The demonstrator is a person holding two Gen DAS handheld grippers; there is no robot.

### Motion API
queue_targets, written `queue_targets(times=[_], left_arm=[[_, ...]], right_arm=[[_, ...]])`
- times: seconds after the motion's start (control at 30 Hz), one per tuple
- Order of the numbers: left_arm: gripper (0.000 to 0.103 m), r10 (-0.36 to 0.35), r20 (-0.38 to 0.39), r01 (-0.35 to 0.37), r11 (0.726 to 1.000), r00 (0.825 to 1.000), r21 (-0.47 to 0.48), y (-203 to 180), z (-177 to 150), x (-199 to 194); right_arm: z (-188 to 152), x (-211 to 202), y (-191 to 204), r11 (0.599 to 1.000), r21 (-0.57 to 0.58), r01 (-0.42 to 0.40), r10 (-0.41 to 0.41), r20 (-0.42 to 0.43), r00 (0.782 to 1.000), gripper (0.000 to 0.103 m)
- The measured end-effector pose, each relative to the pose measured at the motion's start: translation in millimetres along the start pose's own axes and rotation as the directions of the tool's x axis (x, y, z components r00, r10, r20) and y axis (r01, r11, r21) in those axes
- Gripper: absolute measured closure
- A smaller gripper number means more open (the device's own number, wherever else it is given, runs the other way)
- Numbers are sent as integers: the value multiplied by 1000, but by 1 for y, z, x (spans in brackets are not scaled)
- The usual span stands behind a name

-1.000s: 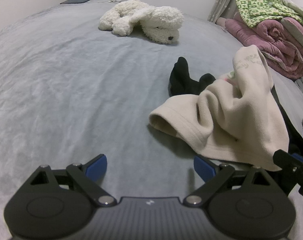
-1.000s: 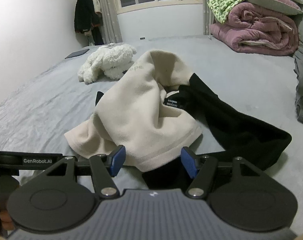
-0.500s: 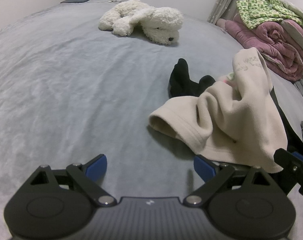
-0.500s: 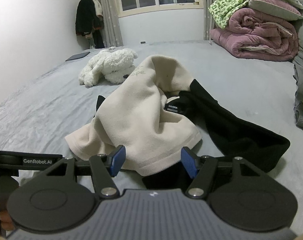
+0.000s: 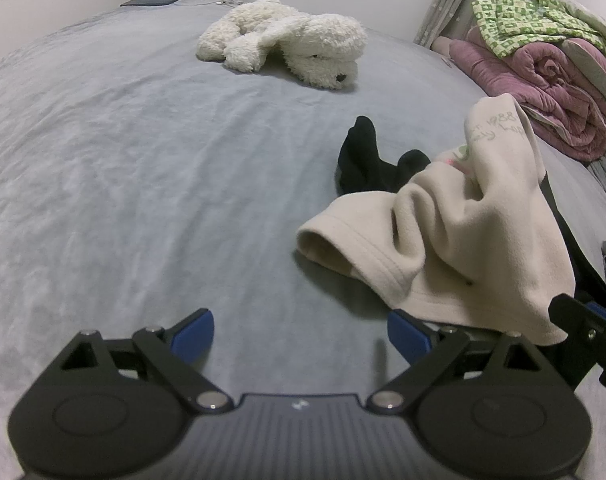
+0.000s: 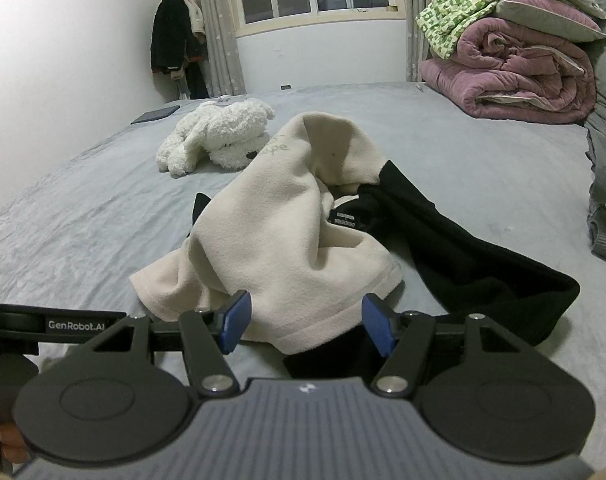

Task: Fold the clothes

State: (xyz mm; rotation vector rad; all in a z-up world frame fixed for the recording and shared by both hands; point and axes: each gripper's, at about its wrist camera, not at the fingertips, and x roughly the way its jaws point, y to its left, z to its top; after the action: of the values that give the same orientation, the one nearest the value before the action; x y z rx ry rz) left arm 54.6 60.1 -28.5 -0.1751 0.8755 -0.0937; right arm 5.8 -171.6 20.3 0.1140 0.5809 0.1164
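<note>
Two grippers hang low over the grey bed (image 5: 103,168), both with jaws spread wide and nothing between them. The left gripper (image 5: 301,332) sits at the bottom of its view, over bare sheet, with the cream fleece top (image 5: 455,240) just beyond its right finger. The right gripper (image 6: 303,320) points at the hem of that same top, which lies crumpled mid-frame, draped over a black garment (image 6: 463,264) that trails to the right. Farther back, a white plush dog (image 6: 219,136) lies on the sheet. At the upper right, a folded pink quilt (image 6: 523,68) carries a green checked blanket (image 6: 459,4)
</note>
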Motion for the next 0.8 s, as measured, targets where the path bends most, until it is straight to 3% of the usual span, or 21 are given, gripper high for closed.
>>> queue_targets(times=[0.8], left_arm=[[9,13,5,-13,1000,1000,6,-2,-1,1]], right_arm=[[-2,5,2,1000,-5,-13,13,-10,1000,43]])
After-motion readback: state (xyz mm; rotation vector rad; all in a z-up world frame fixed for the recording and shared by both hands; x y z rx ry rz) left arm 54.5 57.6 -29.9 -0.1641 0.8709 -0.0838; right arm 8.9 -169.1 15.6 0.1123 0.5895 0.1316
